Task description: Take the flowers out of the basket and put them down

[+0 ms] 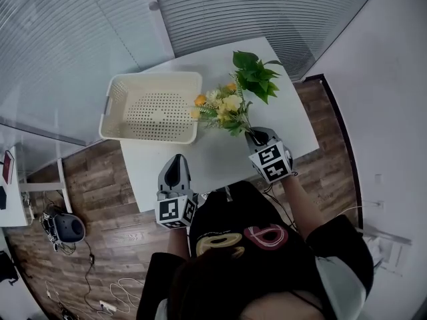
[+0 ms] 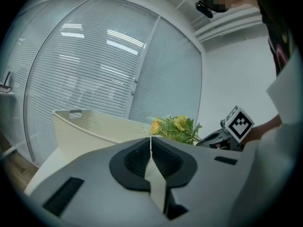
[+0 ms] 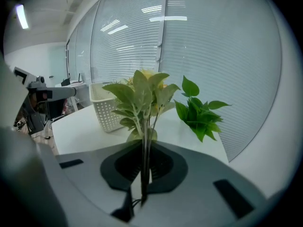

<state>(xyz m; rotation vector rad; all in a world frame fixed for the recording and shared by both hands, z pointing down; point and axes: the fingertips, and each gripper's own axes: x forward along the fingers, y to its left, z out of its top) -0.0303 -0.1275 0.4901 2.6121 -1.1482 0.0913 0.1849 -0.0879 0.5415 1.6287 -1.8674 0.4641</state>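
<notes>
On the tabletop, right of the basket, your right gripper is clamped on the thin stems of the flowers. The bunch is clear of the basket and, as far as I can tell, held just above the surface, with the blooms leaning toward the basket's right wall. Your left gripper sits near the tabletop's near edge with its jaws together and nothing between them. It's idle and well apart from the bunch. A green leafy sprig is near the far right corner, close behind the flowers. Risks as I see them:

- The grip is only on a few wiry stems low in the jaws, so any twist on the way down could let the bunch pivot or slip.
- The blooms are close to the basket rim. If you drift left they could snag it or nudge the basket.
- If you drift away from you, you'd land on the sprig.
- The right edge of the tabletop is near your gripper, so a release there could leave the stems hanging over the edge.

The best open room is the bare strip between the basket and the near edge, in front of your right gripper. I'd lay the bunch down there, blooms pointing away from you, and open the gripper once the stems are resting.
</notes>
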